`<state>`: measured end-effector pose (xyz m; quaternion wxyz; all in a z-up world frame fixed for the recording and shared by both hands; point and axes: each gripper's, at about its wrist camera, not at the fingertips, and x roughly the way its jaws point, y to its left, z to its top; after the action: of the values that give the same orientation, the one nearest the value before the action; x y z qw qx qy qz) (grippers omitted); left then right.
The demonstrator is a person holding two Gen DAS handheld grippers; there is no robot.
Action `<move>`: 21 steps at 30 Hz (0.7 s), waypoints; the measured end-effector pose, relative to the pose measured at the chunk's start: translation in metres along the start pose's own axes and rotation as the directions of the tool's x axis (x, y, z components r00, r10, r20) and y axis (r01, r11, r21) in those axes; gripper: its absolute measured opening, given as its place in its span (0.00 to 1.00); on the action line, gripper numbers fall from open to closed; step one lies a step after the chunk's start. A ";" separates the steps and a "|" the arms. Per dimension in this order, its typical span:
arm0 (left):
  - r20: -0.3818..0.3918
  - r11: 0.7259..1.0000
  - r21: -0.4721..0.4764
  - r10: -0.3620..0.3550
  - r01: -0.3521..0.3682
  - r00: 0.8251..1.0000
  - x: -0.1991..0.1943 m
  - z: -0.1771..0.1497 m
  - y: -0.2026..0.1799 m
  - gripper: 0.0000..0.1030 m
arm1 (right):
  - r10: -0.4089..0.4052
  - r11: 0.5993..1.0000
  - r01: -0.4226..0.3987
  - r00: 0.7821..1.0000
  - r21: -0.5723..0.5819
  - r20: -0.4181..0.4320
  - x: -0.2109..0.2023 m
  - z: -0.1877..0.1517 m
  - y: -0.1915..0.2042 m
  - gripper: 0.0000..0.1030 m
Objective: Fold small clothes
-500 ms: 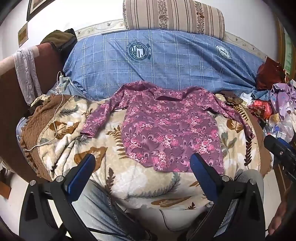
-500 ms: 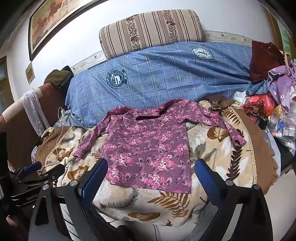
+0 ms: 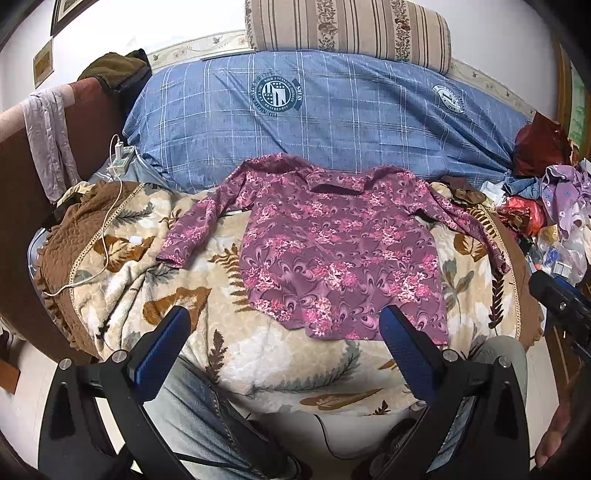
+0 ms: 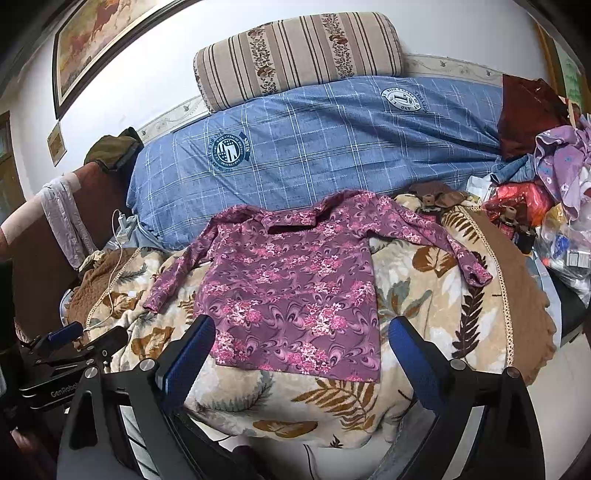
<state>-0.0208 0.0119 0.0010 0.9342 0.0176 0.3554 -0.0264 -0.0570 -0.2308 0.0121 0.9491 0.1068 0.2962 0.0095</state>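
A purple long-sleeved top with pink flowers (image 3: 332, 251) lies spread flat, sleeves out to both sides, on a beige leaf-print blanket (image 3: 221, 350). It also shows in the right wrist view (image 4: 295, 291). My left gripper (image 3: 284, 317) is open and empty, held back just short of the top's hem. My right gripper (image 4: 301, 326) is open and empty, hovering over the hem at the near edge. The left gripper shows at the left of the right wrist view (image 4: 74, 339), and the right gripper at the right edge of the left wrist view (image 3: 557, 295).
A blue plaid quilt (image 3: 314, 118) and a striped cushion (image 3: 347, 29) lie behind the top. A heap of clothes and bags (image 3: 554, 206) sits at the right. A white charger cable (image 3: 107, 229) trails at the left. A brown chair with a grey cloth (image 3: 48, 140) stands left.
Both grippers have shifted only slightly; the top lies as before and both stay open.
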 end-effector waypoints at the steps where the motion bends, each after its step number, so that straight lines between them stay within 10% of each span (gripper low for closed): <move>1: -0.003 1.000 -0.003 0.001 -0.001 1.000 0.001 -0.001 0.001 1.00 | 0.001 1.000 -0.001 1.000 0.001 -0.001 0.001 0.000 -0.001 0.93; 21: -0.137 0.993 -0.114 0.019 -0.035 0.990 0.076 -0.003 0.059 1.00 | -0.022 0.999 0.027 0.992 0.041 -0.122 0.055 -0.003 -0.028 0.93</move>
<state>0.0374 0.0680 -0.0506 0.9075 -0.0305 0.4188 0.0082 -0.0149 -0.2533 -0.0274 0.9269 0.1227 0.3547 -0.0021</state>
